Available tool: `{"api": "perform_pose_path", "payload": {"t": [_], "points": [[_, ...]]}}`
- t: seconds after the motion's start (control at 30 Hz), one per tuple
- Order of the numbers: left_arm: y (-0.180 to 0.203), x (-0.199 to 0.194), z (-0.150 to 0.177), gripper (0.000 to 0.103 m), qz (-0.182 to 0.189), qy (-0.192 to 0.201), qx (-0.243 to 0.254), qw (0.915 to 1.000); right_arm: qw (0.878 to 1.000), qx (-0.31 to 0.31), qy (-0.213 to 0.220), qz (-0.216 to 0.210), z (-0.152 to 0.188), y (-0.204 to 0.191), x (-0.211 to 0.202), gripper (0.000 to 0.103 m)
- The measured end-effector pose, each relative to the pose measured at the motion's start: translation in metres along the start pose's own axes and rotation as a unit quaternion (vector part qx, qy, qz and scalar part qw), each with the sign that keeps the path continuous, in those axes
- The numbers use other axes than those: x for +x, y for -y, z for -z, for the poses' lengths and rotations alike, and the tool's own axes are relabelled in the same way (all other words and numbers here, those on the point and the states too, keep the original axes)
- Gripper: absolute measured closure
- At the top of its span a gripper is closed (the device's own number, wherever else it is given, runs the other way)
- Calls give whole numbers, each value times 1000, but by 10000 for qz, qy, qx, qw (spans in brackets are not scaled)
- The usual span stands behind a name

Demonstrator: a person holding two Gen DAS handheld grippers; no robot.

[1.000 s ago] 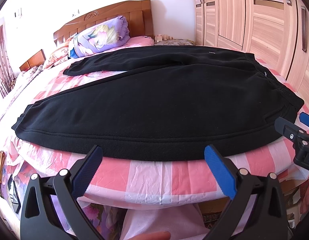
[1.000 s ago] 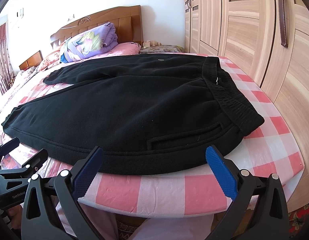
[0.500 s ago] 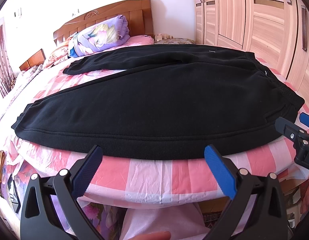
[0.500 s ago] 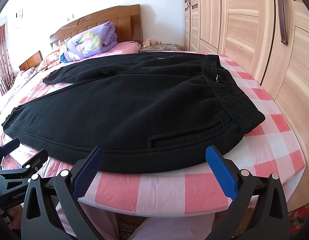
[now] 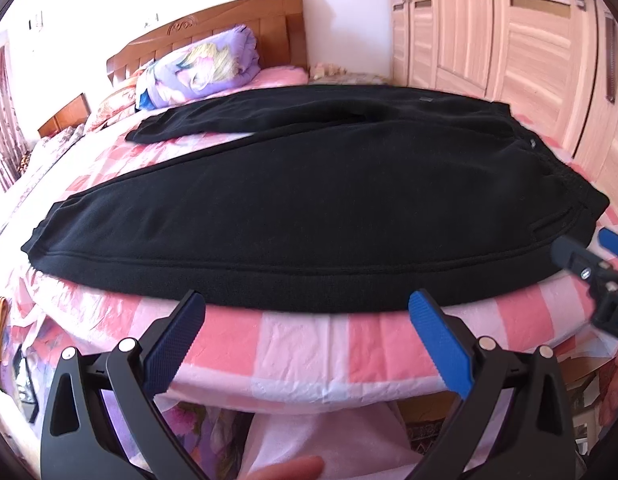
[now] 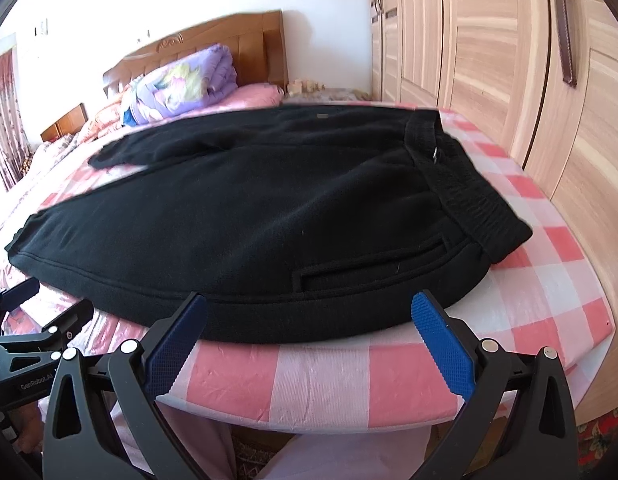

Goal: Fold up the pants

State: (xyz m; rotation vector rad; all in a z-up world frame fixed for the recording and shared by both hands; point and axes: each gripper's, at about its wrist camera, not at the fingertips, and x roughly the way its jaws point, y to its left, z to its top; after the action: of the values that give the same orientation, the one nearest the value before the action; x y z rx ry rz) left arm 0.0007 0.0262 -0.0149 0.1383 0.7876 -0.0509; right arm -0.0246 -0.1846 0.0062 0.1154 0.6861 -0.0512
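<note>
Black pants lie flat on the pink checked bed, waistband to the right, leg cuffs to the left. One leg lies near the bed's front edge, the other angles off behind it. My left gripper is open and empty, just short of the near leg's hem. My right gripper is open and empty, in front of the hip pocket. Each gripper shows at the edge of the other's view: the right one, the left one.
A purple rolled quilt and pillows lie at the wooden headboard. A wooden wardrobe stands close along the bed's right side. A person's legs show below the bed's edge.
Both grippers have moved slightly forward and tilted, so the pants sit a bit closer in both views. The pants have not moved. Both grippers stay open.
</note>
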Motion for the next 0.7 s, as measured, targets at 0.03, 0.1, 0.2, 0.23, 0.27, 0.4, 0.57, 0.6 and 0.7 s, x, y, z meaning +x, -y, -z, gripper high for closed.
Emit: {"api": "perform_pose_path", "payload": {"t": [0.03,0.1,0.2,0.23,0.27,0.4,0.57,0.6,0.7], "points": [[-2,-3,-1,1,-98,72,20,9999,10000,3,84,-28,-2,2,-3,4],[-7,-7,-4,1,-380,226,100,9990,9995,-26,307,11,-11,6,-8,4],[-24,-7,-20,1,-505,290,134,9982,9985,-200,475,-155,-37,14,-4,4],[-34,-3,-31,1,-340,242,102,9991,9982,-231,475,-293,-50,18,0,4],[-40,0,-39,1,-203,191,130,9995,9979,-263,455,-386,-68,22,8,4],[-61,33,-93,1,-65,-13,477,9988,9959,-465,396,-674,-135,35,47,4],[-75,70,-163,1,256,554,547,9966,9911,-617,233,-1159,-215,48,133,4],[-73,80,-173,1,181,677,553,9960,9906,-653,139,-1192,-226,48,150,4],[-67,120,-209,1,257,321,726,9965,9810,-1181,-650,-1392,-259,40,213,4]]}}
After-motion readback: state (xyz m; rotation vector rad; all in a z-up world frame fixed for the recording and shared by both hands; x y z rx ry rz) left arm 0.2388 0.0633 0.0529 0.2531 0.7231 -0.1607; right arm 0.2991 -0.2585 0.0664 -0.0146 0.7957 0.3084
